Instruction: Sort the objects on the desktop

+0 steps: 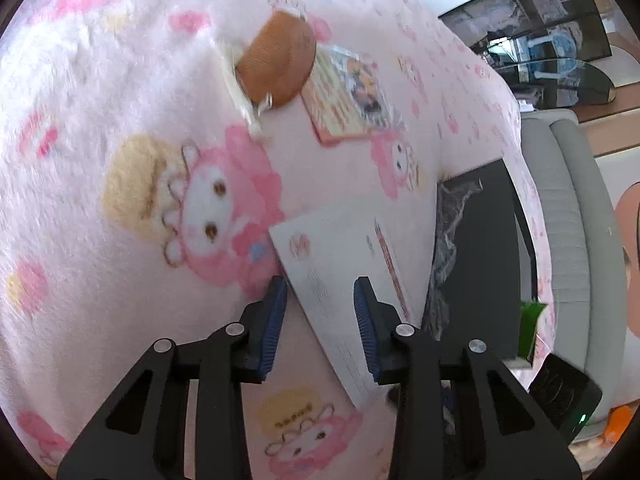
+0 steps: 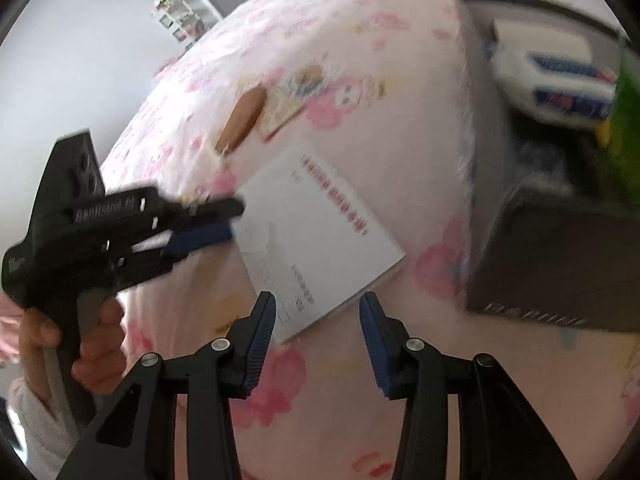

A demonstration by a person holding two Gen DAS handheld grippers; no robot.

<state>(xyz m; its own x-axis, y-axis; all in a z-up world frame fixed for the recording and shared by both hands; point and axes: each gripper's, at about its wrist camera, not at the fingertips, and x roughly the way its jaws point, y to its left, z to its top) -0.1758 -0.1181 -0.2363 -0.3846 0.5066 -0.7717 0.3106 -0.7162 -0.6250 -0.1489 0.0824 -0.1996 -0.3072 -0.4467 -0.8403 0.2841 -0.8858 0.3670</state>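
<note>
Blue ribbed pads line the fingers of both grippers, and both pairs stand parted, gripping nothing. The left gripper (image 1: 320, 300) hovers over a white booklet (image 1: 348, 264) printed with red lettering, the near part of the booklet lying in the gap between the fingers; whether the pads touch it cannot be told, and they do not pinch it. The right gripper (image 2: 318, 312) points down at the same white booklet (image 2: 316, 236) from its opposite side, one corner of the booklet sitting in the gap, fingers apart. In the right wrist view the left gripper (image 2: 208, 224) comes in from the left, held by a person's hand (image 2: 92, 344) in a pale knitted sleeve.

The booklet lies flat on a pink fleece blanket (image 1: 120, 160) patterned with cartoon characters, which covers the surface. Farther off on the blanket rest a round brown plush toy (image 1: 276, 64) and, touching it, a colourful card (image 1: 348, 92). Just beside the booklet stands a dark open box (image 2: 552, 208) holding a white and blue packet (image 2: 560, 84); a green item (image 2: 628, 120) shows at its edge, blurred.
</note>
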